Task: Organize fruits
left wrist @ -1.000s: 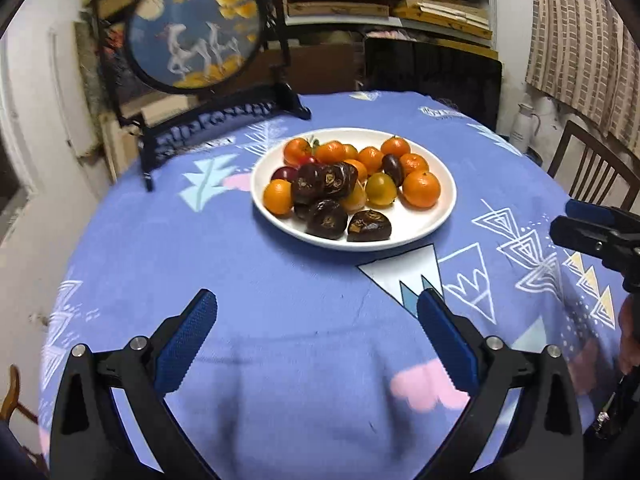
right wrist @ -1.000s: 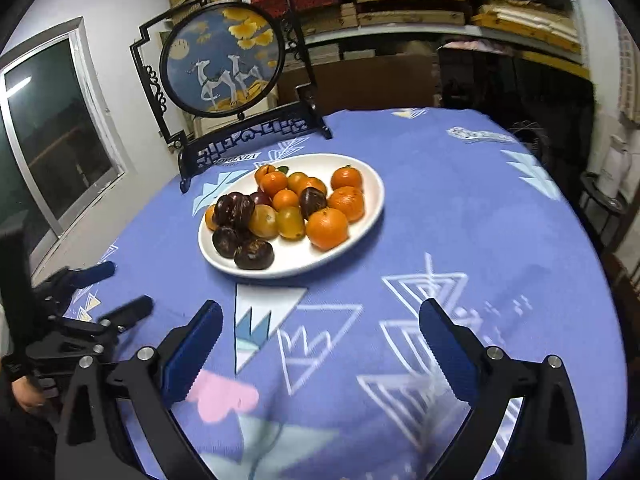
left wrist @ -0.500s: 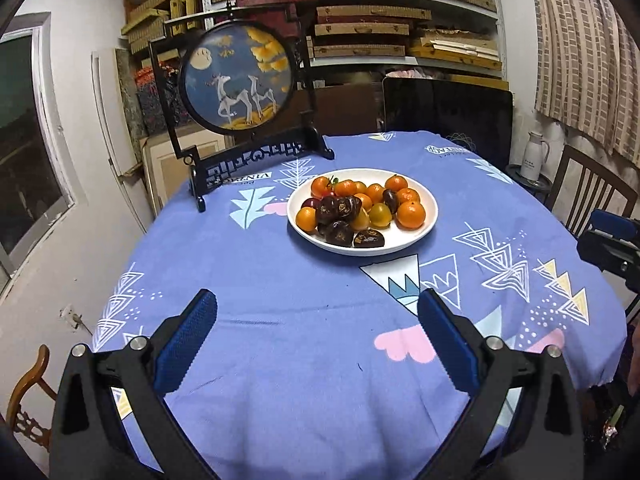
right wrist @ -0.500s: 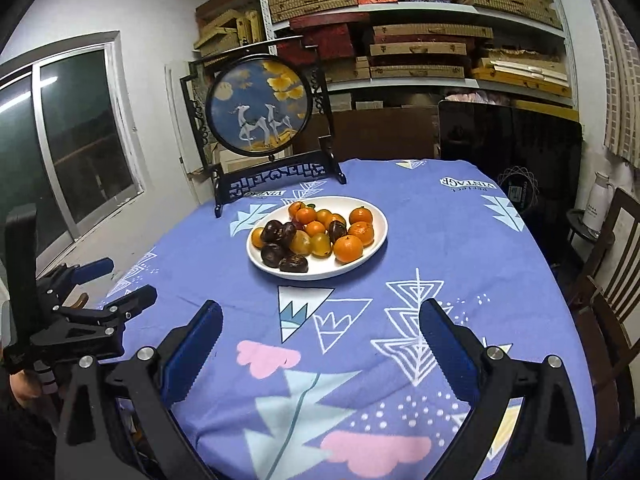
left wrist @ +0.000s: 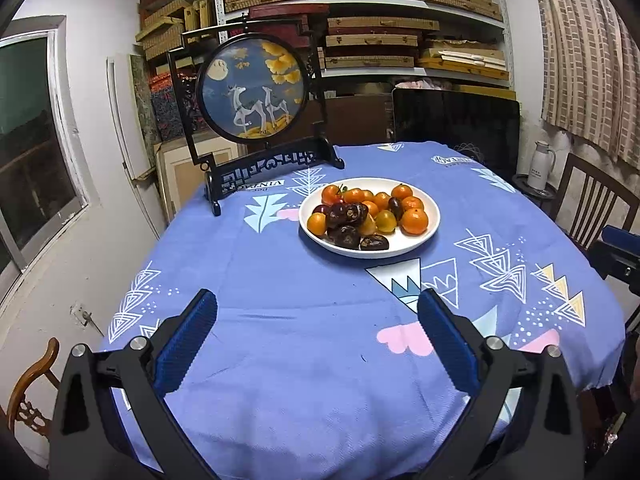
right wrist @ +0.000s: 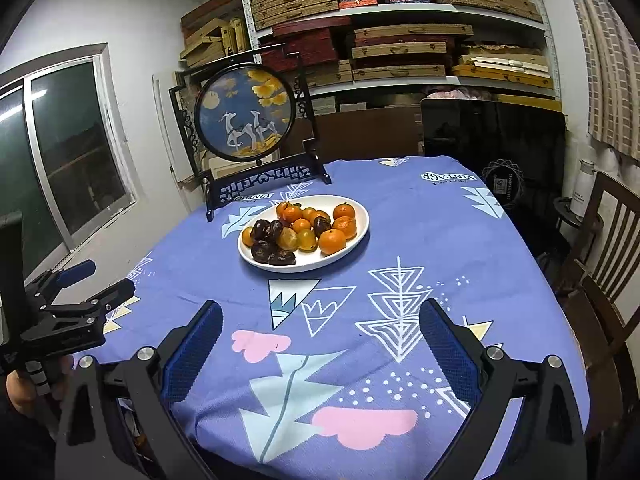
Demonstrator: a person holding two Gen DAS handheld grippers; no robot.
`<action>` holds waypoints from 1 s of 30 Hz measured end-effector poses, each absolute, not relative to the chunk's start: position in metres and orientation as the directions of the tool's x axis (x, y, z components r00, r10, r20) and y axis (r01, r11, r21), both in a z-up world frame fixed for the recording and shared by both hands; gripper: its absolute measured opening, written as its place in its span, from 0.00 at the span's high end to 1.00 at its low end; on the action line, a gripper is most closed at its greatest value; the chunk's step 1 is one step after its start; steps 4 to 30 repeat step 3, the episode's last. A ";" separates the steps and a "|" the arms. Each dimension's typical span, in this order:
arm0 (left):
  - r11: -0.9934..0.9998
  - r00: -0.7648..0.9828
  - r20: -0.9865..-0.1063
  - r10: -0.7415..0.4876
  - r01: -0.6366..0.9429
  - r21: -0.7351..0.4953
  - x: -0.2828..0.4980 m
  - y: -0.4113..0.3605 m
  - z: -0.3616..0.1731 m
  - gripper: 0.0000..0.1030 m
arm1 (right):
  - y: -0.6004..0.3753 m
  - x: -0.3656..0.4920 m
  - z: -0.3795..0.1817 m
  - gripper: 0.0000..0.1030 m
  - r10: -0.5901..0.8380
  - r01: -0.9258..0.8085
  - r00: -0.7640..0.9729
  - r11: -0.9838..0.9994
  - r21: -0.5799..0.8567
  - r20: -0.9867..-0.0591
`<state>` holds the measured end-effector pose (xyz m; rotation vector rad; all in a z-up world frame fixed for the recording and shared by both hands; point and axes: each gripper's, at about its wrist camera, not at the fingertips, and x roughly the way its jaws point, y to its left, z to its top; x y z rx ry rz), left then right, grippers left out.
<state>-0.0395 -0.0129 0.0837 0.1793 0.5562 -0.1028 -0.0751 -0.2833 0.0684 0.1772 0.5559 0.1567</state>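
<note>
From the left wrist camera, the left tool [left wrist: 316, 324] hangs over the near edge of the surface [left wrist: 280, 280], which has a blue cloth on it. Its two blue pads are wide apart and hold nothing. The white plate [left wrist: 430, 230] sits well beyond the tool, near the middle of the surface. On the plate, the oranges [left wrist: 414, 221] lie mostly at the back and right, and the dark fruits [left wrist: 346, 236] lie at the front and left. A round picture stand [left wrist: 256, 92] is behind the plate. The right tool [left wrist: 618, 254] peeks in far to the right of the plate.

From the right wrist camera, the right tool [right wrist: 320, 340] also hangs at the near edge, wide apart and holding nothing. The plate [right wrist: 356, 236] is well beyond it, with oranges [right wrist: 332, 241] and dark fruits [right wrist: 266, 230] piled on it. The left tool [right wrist: 84, 292] shows far to the left of the plate, with a hand [right wrist: 24, 394] under it.

I think no fruit is being carried now, and both tools are well away from the plate. If more sorting is left, a tool must reach out to the plate, drop over one fruit, and close softly so the round fruit does not roll away.
</note>
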 end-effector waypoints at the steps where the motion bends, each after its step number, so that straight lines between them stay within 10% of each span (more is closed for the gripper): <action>1: 0.978 0.847 -0.529 -0.045 0.145 0.149 -0.040 -0.014 0.084 0.05 | -0.284 -0.075 0.068 0.04 0.196 -0.098 0.837 0.972 0.212 -0.511; 30: 0.977 0.849 -0.526 -0.045 0.148 0.155 -0.042 -0.015 0.084 0.05 | -0.285 -0.075 0.066 0.04 0.195 -0.095 0.835 0.972 0.215 -0.515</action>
